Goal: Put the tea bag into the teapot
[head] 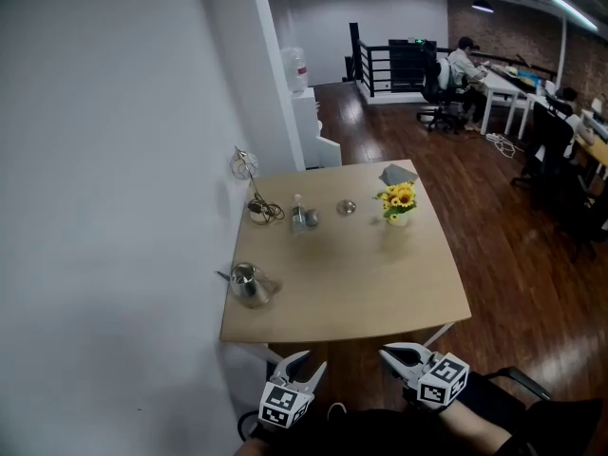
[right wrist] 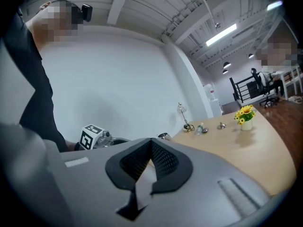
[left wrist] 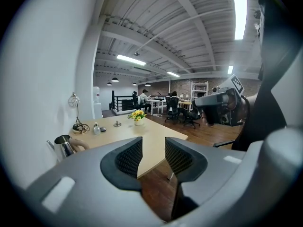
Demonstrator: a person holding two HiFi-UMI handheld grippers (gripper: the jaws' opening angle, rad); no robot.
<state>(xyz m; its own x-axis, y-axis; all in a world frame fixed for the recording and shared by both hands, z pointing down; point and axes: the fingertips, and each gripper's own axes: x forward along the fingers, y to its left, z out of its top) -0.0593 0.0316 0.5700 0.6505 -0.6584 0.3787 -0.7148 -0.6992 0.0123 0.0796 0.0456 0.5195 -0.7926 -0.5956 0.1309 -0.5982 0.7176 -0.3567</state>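
Left gripper point(left wrist: 153, 148) jaws are seen moderately apart with nothing between the pads. Only the table point(head: 361, 274) edge and the floor are seen through the gap. Right gripper point(right wrist: 151, 144) jaws are seen brought together at the tips. A pale strip is seen along the seam below the pads, and it cannot be told whether that is a thin held thing or the gripper's own body. Both grippers are held low, off the table's near edge and well apart from everything on it.

The teapot point(head: 249, 284) is seen upright near the table's left edge, by the wall. The tea bag cannot be picked out with certainty. A flat grey item point(head: 396, 173) lies at the far corner behind the flower pot point(head: 397, 207), and the bits beside the bottle point(head: 298, 217) are too small to name.

Progress is judged as barely begun, with nothing on the table reached. Left to do, unless the strip is the bag: the bag found and gripped. Either way it is yet to be carried over and dropped into the teapot.

The whole table layout is given by the head view alone. The teapot's side, with spout and handle, is shown by the left gripper view. In the right gripper view only what looks like its rim is seen over the jaw housing, along with the person's dark sleeve.
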